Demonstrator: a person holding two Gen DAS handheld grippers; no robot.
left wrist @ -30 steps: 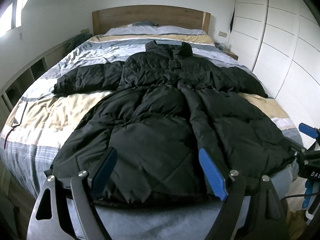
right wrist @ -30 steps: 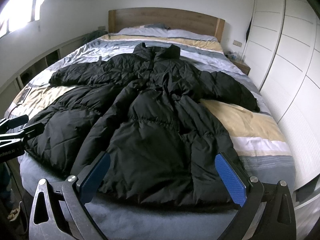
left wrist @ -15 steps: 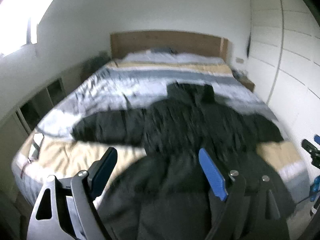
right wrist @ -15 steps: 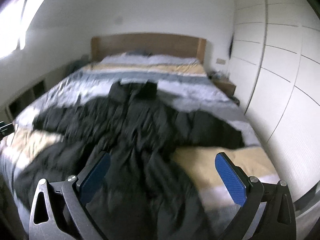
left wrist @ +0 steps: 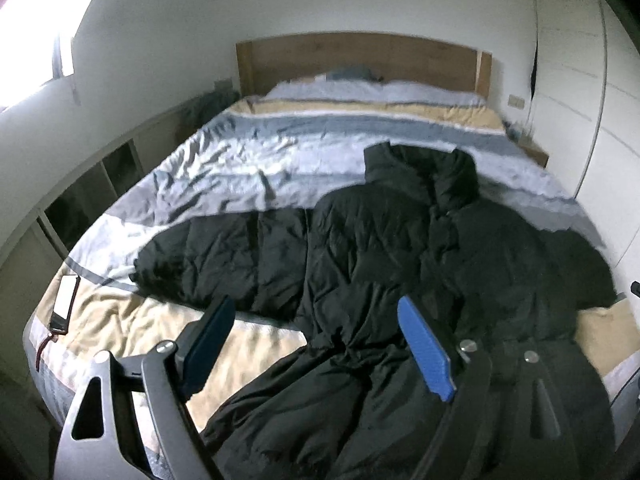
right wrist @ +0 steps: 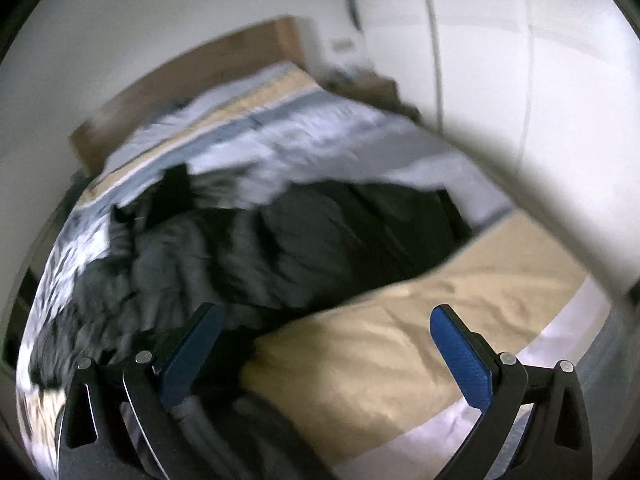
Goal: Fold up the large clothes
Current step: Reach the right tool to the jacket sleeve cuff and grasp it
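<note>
On the striped duvet [left wrist: 248, 160] of the double bed, a black puffer coat [left wrist: 384, 264] is lying spread out, collar toward the wooden headboard [left wrist: 360, 60] and hem toward the foot of the bed. In the left wrist view one sleeve [left wrist: 216, 264] is stretching flat toward the near-left edge, while the body is bunching into loose ridges around the waist. In the right wrist view, which is blurred, the other sleeve [right wrist: 384, 232] is lying across the duvet beside a tan stripe.

The left gripper [left wrist: 320, 344] is hovering above the coat's waist with its blue pads wide apart and nothing between them. The right gripper [right wrist: 328, 352] is hanging over the tan stripe just beside the coat, jaws likewise spread and holding nothing.

The folding is judged to be barely starting: no sleeve is lying over the body, no panel is doubled, and the coat is showing its full outline. Still to come, by this reading, are bringing both sleeves inward, then doubling the long body.

As for containers, none is taking part. The cubby shelving [left wrist: 92, 192] along the left wall is showing only dark openings, their contents too dim to tell. A phone [left wrist: 66, 298] is resting on the duvet's near-left corner, well apart from the coat. White wardrobe doors [left wrist: 576, 80] are standing shut on the right.
</note>
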